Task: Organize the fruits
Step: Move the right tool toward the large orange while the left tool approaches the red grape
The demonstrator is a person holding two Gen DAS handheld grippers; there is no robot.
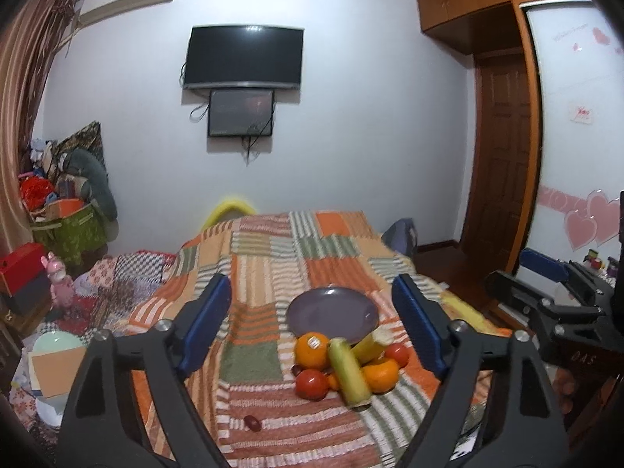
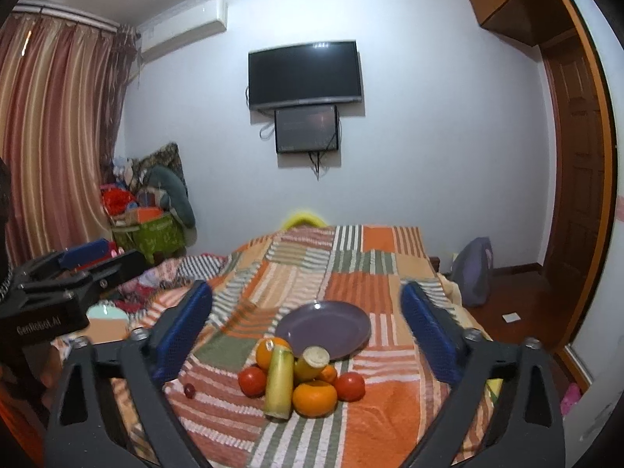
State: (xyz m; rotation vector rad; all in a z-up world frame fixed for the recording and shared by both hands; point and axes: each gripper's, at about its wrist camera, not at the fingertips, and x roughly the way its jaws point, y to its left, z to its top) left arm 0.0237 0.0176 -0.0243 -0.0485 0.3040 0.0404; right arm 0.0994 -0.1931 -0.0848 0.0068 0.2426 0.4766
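A pile of fruit lies on the striped bedspread just in front of a purple plate (image 1: 331,314) (image 2: 325,327), which holds nothing. The pile has an orange with a sticker (image 1: 311,351) (image 2: 269,353), a second orange (image 1: 380,374) (image 2: 314,397), two tomatoes (image 1: 311,385) (image 2: 252,381), and two yellow-green corn pieces (image 1: 349,372) (image 2: 279,380). A small red fruit (image 1: 252,422) (image 2: 189,390) lies apart to the left. My left gripper (image 1: 316,327) is open and empty above the pile. My right gripper (image 2: 308,335) is open and empty too.
The bedspread (image 1: 273,265) covers a bed that drops off to the floor on the right. The other gripper shows at the right edge of the left wrist view (image 1: 553,304) and the left edge of the right wrist view (image 2: 58,284). Clutter and bags (image 1: 66,218) lie left.
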